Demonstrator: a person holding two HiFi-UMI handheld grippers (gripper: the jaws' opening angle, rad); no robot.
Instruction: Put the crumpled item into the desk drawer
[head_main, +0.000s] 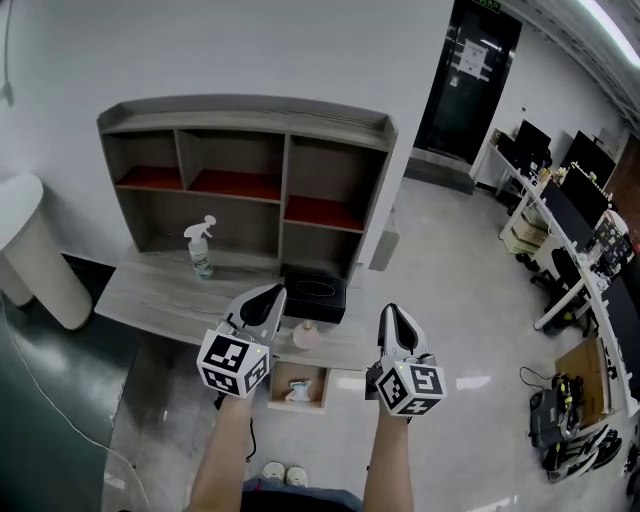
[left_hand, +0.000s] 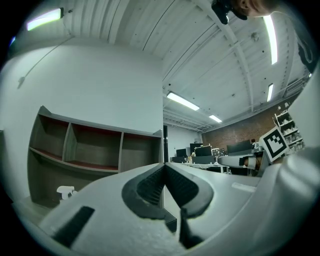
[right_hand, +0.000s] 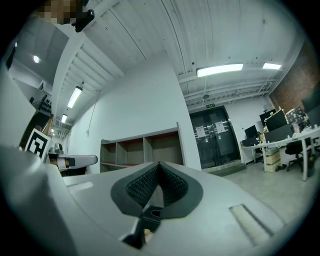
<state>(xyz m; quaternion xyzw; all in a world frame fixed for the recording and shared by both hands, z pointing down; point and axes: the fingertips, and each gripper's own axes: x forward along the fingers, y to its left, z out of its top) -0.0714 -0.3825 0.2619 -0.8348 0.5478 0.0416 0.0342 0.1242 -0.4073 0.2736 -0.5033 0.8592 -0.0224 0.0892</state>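
Left gripper (head_main: 268, 294): jaws pressed together, empty. Below and between both pairs of jaws, a pale crumpled item (head_main: 297, 391) seems to lie in the open drawer (head_main: 298, 405). Right gripper (head_main: 391, 313): jaws likewise closed, empty. A careless push could jam the drawer on it

A grey desk (head_main: 150, 292) is topped by a shelf unit (head_main: 283, 190). A spray bottle (head_main: 201, 248), a black box (head_main: 314, 293) and a pink object (head_main: 306, 336) are set on it.

Drawer (head_main: 324, 388) contents too small to identify; desk (head_main: 150, 290) edge partly hidden behind left claw (head_main: 268, 298).
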